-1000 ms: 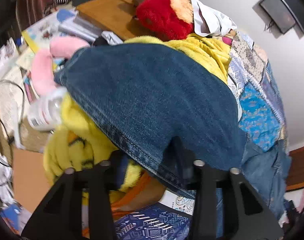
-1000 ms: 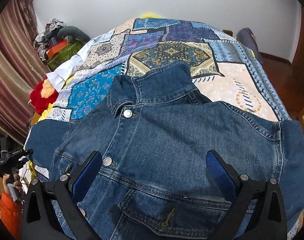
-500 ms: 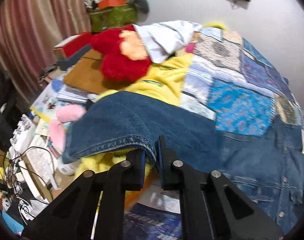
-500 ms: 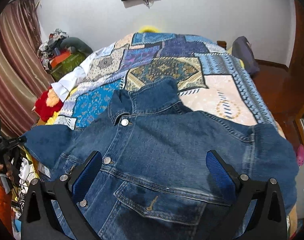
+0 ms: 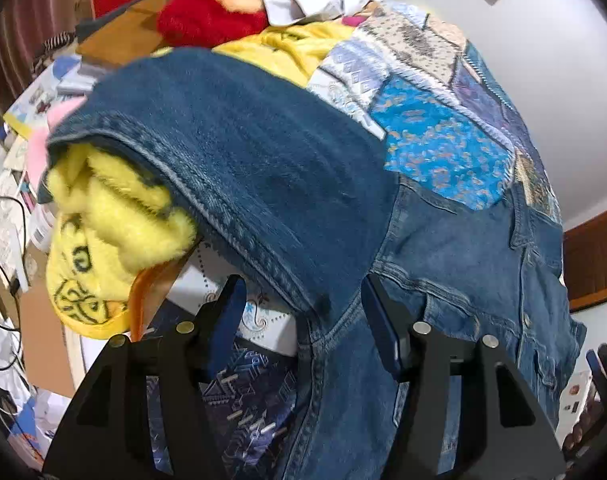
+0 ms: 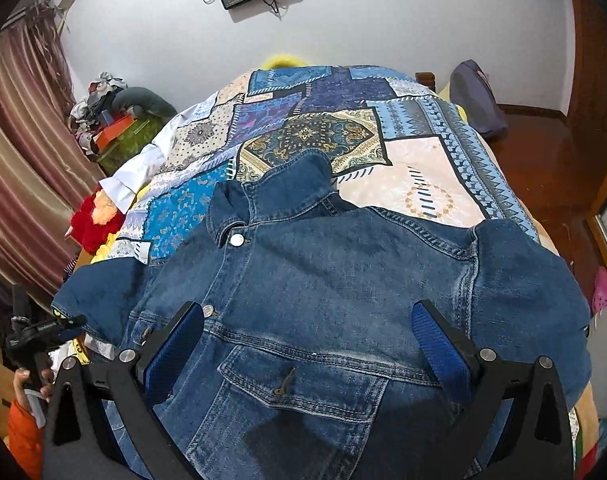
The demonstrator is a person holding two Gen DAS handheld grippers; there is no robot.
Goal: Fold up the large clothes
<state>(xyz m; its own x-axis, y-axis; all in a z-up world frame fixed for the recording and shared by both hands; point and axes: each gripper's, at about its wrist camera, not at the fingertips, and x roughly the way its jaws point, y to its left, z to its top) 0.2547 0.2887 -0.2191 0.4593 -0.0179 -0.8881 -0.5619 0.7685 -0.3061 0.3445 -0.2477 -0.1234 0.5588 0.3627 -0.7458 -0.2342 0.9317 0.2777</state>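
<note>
Two views: only left wrist shows yellow plush (image 5: 115, 220) under jacket (image 6: 343, 300) sleeve at 9 o'clock. Left hand-held gripper (image 5: 303, 312) just opened, sleeve seam between its pads, unpinched; right hand-held gripper (image 6: 307, 340) wide open, angled down over jacket, holding nothing.

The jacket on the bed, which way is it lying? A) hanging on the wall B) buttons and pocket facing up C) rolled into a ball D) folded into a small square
B: the jacket lies spread flat on the quilt, with its buttons, collar and chest pocket showing on top.
</note>
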